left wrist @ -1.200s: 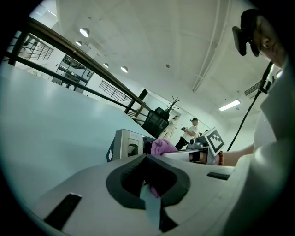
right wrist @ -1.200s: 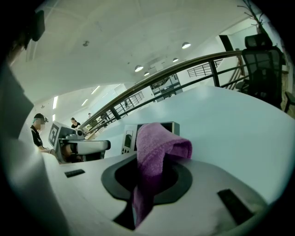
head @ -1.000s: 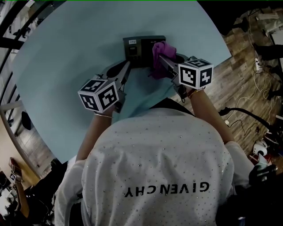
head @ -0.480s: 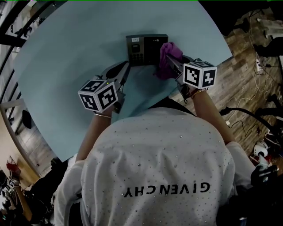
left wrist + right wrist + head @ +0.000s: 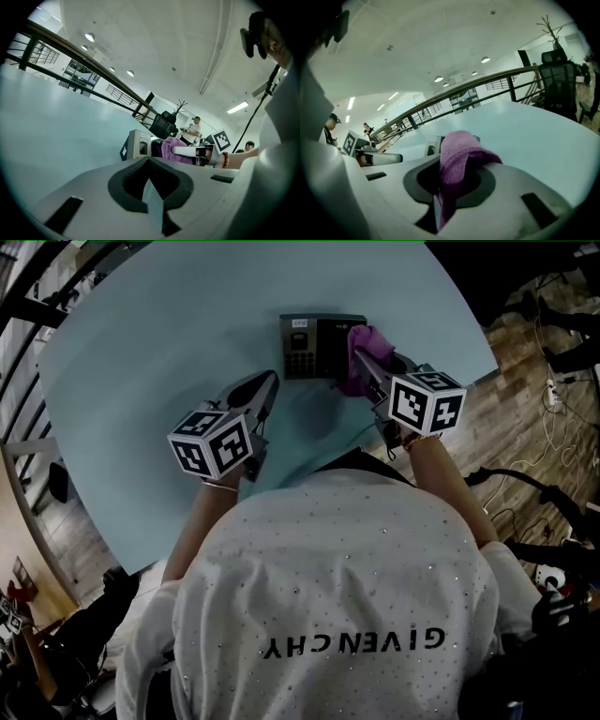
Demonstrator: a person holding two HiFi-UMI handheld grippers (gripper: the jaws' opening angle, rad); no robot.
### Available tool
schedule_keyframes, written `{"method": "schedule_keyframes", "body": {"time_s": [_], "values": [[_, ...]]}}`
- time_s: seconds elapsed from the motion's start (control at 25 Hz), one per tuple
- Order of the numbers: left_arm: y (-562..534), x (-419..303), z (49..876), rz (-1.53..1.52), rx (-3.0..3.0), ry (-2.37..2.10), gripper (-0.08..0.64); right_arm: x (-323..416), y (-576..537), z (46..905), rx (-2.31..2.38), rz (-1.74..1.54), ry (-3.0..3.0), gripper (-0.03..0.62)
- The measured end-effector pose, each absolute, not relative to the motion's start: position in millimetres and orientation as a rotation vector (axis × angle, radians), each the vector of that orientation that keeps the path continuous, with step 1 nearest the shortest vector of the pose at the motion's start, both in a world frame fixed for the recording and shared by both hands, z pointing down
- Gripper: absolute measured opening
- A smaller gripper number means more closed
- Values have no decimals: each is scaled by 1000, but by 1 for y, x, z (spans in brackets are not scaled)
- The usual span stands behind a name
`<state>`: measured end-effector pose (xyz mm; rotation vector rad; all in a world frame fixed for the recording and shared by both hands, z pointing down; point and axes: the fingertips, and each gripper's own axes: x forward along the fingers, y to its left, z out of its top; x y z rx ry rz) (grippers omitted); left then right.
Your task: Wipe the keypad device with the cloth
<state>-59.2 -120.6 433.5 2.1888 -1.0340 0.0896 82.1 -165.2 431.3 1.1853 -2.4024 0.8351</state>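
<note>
Your right gripper [image 5: 364, 362] is clamped on the purple cloth [image 5: 369, 339]. In the right gripper view the cloth fills the gap between the jaws, bulging up over the tips and trailing down through the slot. In the head view the bunched cloth sits at the right end of the keypad device [image 5: 317, 345], pressed against its edge, so the device lies just left of your right gripper's tips.

The device is in the upper centre of the head view, on the pale blue round table [image 5: 141, 371]. It is a dark rectangular box with its key grid on the left part of its face.

Your left gripper [image 5: 270, 381] is below and to the left of the device, near the middle of the frame. Its tips point up towards the device's lower left corner. A strip of bare table separates the two, so they are near but not touching. In the left gripper view its jaws are drawn together at the tips with nothing held between them. Past them, the device stands right of centre, with the cloth and your other gripper just beyond it.
</note>
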Motion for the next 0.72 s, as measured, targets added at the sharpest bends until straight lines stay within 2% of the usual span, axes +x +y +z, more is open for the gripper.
{"method": "schedule_keyframes", "body": {"time_s": [0.2,0.4,0.72], "values": [[-109,-71,435,72,2153,-1079,0,16,-145,426,841,783,-2531,44],[-94,-85,434,61,2129,-1143,0,-28,-133,431,697,772,-2574,44],[-78,-107,426,35,2081,-1248,0,-37,-130,461,674,550,-2423,49]]}}
